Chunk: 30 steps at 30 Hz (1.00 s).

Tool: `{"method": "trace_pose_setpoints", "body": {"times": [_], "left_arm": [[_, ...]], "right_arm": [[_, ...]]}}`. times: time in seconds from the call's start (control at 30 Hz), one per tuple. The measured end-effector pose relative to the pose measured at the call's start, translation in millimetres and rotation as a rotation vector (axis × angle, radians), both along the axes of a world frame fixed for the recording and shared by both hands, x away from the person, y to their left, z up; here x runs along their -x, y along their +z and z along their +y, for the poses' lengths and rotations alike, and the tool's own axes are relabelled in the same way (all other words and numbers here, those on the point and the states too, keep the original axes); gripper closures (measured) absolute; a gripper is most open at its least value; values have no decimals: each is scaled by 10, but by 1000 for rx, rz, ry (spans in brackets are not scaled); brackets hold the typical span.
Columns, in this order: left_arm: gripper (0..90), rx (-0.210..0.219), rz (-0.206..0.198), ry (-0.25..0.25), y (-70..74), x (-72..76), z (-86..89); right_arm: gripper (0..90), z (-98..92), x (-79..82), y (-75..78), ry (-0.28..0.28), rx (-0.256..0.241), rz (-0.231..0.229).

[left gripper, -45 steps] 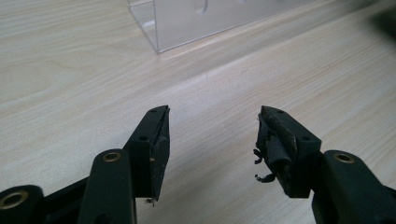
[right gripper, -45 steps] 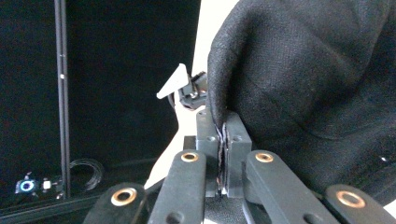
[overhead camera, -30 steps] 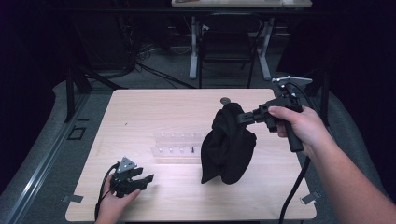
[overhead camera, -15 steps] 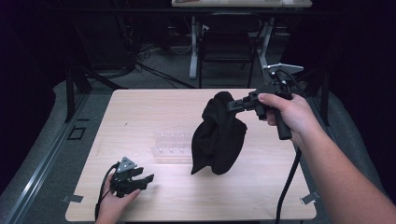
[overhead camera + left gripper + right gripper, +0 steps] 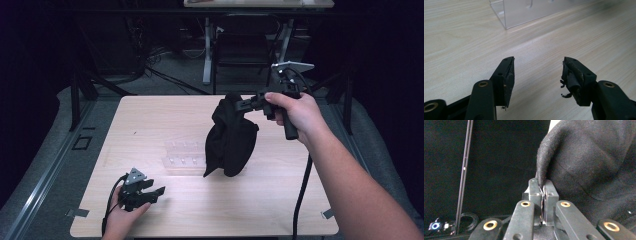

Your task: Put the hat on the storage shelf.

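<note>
The right gripper (image 5: 245, 105), held up over the far right part of the bench (image 5: 150, 125) by the person's right hand (image 5: 295, 112), has its jaws pressed together on a fold at the top edge of a black cloth (image 5: 230, 137). In the right gripper view the two jaws meet on that thin fold of cloth (image 5: 584, 160), with the rest of the fabric bulging to the right of them. The cloth hangs down from the grip in a loose bundle, and its lower end reaches the bench near the middle, just right of a clear plastic rack (image 5: 184, 155). From above, the cloth overlaps the rack's right end; whether they touch cannot be told.

The left gripper (image 5: 150, 192) lies low at the near left corner of the bench in the person's left hand (image 5: 120, 220). Its jaws stand wide apart with nothing between them, above bare wood, and the clear plastic rack (image 5: 524, 12) sits farther off ahead of them.
</note>
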<state>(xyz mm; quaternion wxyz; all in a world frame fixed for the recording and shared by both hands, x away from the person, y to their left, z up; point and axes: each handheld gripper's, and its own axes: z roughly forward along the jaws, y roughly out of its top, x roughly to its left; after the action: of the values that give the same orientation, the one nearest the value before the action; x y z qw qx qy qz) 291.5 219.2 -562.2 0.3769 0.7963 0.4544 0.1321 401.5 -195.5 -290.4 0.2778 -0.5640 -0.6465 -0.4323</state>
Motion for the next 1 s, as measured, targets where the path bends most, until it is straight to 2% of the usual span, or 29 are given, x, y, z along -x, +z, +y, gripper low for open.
{"method": "trace_pose_setpoints", "body": {"times": [0.17, 0.27, 0.47, 0.57, 0.63, 0.77, 1.0], "left_arm": [[437, 1, 0, 1, 0, -1, 2], [438, 0, 1, 2, -2, -4, -1], [440, -2, 9, -6, 1, -3, -22], [442, -2, 5, -6, 5, -6, -19], [442, -1, 5, -3, 7, -9, -18], [443, -1, 2, -2, 11, -13, -18], [461, 24, -17, 13, 55, -21, 6]], "right_arm": [[880, 6, -94, -16, -24, -4, -4], [880, 6, -146, -17, -25, 14, -11], [880, -4, -255, -38, -47, 19, -20], [880, 5, -301, -64, -51, 41, -23], [880, 1, -329, -77, -60, 32, -26], [880, 8, -367, -113, -63, 37, -28], [879, 44, -386, -166, -62, 40, -22]]}}
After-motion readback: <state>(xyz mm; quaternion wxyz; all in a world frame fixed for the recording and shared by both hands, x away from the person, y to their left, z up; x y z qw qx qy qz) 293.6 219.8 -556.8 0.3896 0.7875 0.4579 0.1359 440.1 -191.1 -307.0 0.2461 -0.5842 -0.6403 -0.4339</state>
